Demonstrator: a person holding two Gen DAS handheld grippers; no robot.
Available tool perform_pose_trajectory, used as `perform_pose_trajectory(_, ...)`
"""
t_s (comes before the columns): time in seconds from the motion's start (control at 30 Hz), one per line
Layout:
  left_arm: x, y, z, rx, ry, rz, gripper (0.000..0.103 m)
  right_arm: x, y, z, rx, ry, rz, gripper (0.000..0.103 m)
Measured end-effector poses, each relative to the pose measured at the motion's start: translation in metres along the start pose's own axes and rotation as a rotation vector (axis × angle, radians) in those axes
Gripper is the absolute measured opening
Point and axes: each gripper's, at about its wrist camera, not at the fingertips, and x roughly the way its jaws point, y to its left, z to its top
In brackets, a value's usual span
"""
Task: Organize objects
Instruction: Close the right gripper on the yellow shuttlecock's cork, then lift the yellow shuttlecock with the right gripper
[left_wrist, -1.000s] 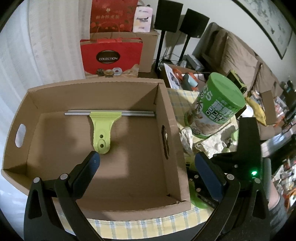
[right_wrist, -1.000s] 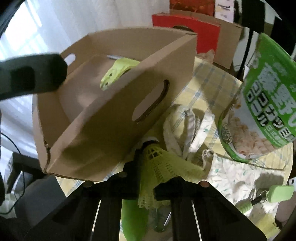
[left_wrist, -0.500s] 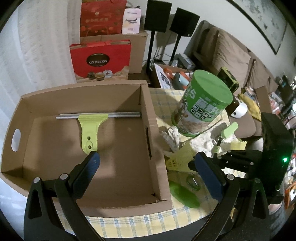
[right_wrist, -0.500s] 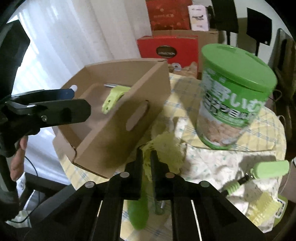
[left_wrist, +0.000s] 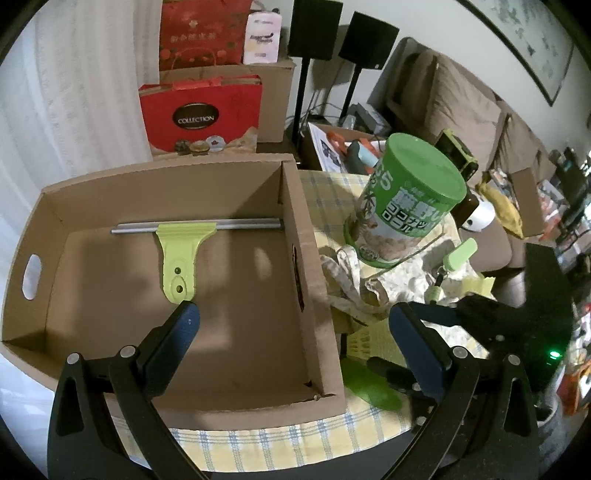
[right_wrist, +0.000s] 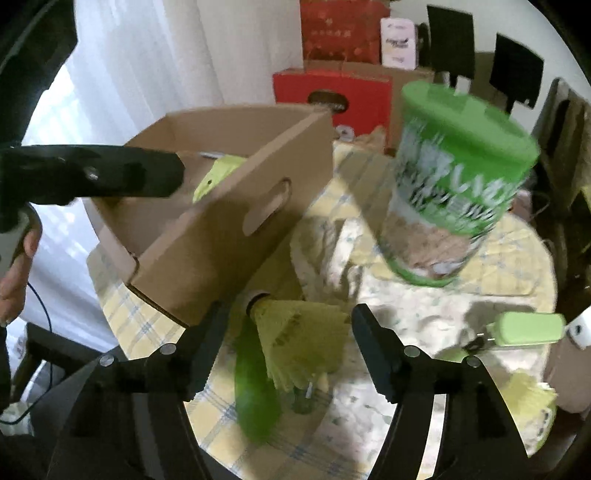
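We see the right claw (right_wrist: 288, 343) released, its jaws having just been opening around the yellow-green shuttlecock (right_wrist: 299, 332), which lies between them on the checked surface (right_wrist: 122, 317) (no pad presses it). Just beside it stands the cardboard box (left_wrist: 295, 236) holding a green squeegee (left_wrist: 181, 254). The left claw (left_wrist: 295, 328) hangs spread wide over the box's right wall, gripping nothing. A green-lidded can (left_wrist: 406, 199) stands beyond.

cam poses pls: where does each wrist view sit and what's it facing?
Left wrist: above the cardboard box, angled down at the squeegee inside; open left gripper shows.
Right wrist: beside the box, down at a yellow shuttlecock between the just-opened right gripper; a hand shows.
Shared: box, green canister.
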Motion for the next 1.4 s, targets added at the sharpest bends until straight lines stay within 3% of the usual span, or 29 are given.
perform_pose_trajectory(0.27,0.002,0.002,-0.001,-0.008,0.003,-0.005,0.102,0.017,-0.008,-0.003,-0.005,0.015,0.086,0.071)
perform_pose_trajectory(0.43,0.003,0.002,-0.003,-0.009,0.011,-0.008,0.102,0.023,-0.005,-0.004,-0.043,0.026,0.031,0.074)
perform_pose_trajectory(0.5,0.003,0.002,-0.003,-0.007,0.015,-0.013,0.102,0.025,-0.008,-0.002,-0.046,0.028,0.05,0.079)
perform_pose_trajectory(0.73,0.004,0.0,-0.004,-0.006,0.02,-0.013,0.102,0.039,-0.003,0.001,-0.097,0.065,0.148,0.08)
perform_pose_trajectory(0.77,0.004,0.0,-0.004,-0.007,0.021,-0.013,0.102,0.041,-0.001,0.001,-0.115,0.072,0.14,0.078)
perform_pose_trajectory(0.83,0.005,0.0,-0.004,-0.007,0.022,-0.011,0.102,0.044,0.001,0.0,-0.138,0.08,0.095,0.062)
perform_pose_trajectory(0.87,0.005,-0.001,-0.005,-0.008,0.022,-0.012,0.102,0.045,0.0,0.0,-0.141,0.077,0.073,0.061)
perform_pose_trajectory(0.93,0.005,0.0,-0.005,-0.008,0.023,-0.011,0.102,0.042,-0.007,-0.001,-0.1,0.058,0.102,0.043)
perform_pose_trajectory(1.0,0.006,0.0,-0.005,-0.01,0.024,-0.012,0.102,0.036,-0.012,-0.001,-0.055,0.043,0.141,0.041)
perform_pose_trajectory(1.13,0.006,-0.002,-0.005,-0.006,0.025,-0.018,0.102,0.025,-0.01,-0.004,-0.051,0.014,0.139,0.035)
perform_pose_trajectory(1.4,0.004,-0.013,-0.004,0.017,0.021,-0.025,0.102,-0.015,-0.02,-0.008,0.043,-0.061,0.117,0.035)
